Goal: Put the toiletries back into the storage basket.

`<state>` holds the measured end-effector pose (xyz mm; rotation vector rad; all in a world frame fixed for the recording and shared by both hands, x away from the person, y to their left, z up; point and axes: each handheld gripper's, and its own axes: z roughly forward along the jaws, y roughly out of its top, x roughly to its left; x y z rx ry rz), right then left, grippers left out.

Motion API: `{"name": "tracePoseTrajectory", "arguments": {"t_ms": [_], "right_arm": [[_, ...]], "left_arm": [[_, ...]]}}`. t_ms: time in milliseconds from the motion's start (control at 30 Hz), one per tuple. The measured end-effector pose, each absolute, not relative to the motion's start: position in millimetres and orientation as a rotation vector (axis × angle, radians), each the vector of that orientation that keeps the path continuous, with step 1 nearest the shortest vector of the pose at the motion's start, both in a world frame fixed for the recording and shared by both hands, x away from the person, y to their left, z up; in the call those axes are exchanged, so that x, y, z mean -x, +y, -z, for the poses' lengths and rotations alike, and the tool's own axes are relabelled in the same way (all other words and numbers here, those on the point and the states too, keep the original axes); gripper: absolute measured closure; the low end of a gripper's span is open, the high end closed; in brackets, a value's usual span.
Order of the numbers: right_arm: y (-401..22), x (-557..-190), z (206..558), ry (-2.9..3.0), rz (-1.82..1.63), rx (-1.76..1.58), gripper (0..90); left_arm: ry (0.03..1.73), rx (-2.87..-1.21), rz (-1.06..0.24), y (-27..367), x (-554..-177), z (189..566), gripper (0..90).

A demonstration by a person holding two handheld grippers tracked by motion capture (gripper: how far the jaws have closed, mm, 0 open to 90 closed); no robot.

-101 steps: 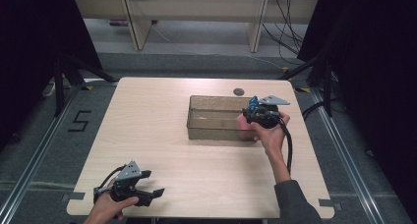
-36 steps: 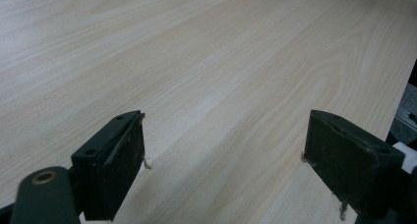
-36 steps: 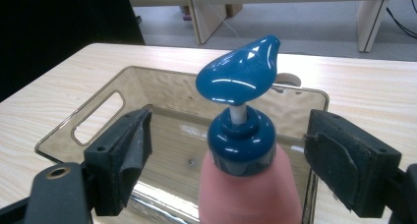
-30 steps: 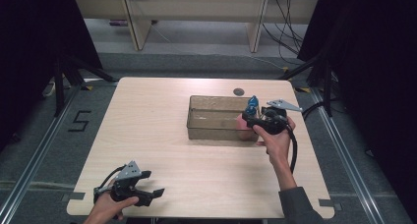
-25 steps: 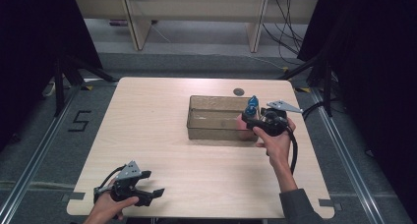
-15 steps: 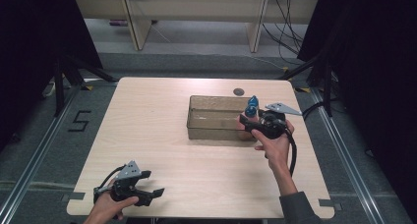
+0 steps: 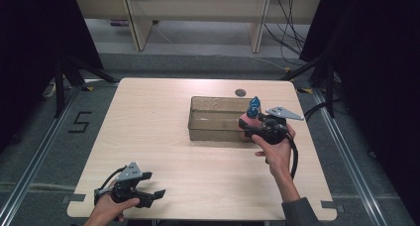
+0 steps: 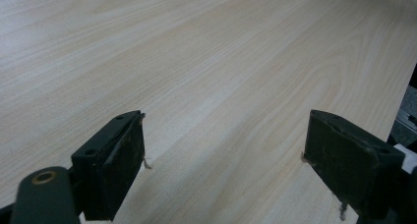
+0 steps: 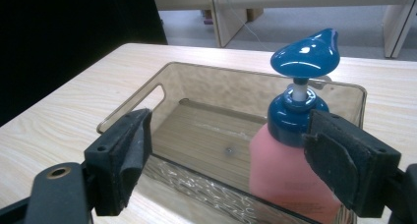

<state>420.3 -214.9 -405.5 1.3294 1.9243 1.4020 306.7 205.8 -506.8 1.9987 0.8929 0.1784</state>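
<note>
While the right tool [image 7: 249, 126] stands at the near right corner of the clear bin [image 7: 214, 118], its jaws are spread wide and hold nothing.

Item: pump bottle [image 9: 294, 150], pink body, blue collar and blue pump head. Position: upright inside the bin [image 9: 196, 116], at the end nearest the right tool. Seen along that tool, the bottle sits ahead and to the right-hand side, close against the right jaw's pad; whether pad and bottle touch cannot be told. The left jaw is well apart from it, over the open middle of the bin. Long axis: vertical, pump spout pointing away and to the right of the tool.

Item: bin, smoky transparent, handle slot in its far end wall, otherwise empty ahead of the tool.

Item: left tool [image 7: 148, 194], jaws also wide and empty, low over bare counter [image 8: 211, 62] at the near left corner, well apart from bin and bottle.

Judgement: the right hand [image 7: 275, 149] is by far the nearer. The bottle is off-centre in the gap, so closing now would likely catch it against one pad only; the tool would need to shift toward its own right to straddle the neck or body.
</note>
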Motion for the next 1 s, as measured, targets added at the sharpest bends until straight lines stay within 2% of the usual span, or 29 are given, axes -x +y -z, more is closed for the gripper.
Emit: {"name": "tracePoseTrajectory", "arguments": {"t_ms": [1000], "right_arm": [[-192, -395, 416, 2.010, -1.459, -1.267, 19.3]], "left_arm": [[0.884, -2.002, -0.187, 206, -307, 507, 14.9]]}}
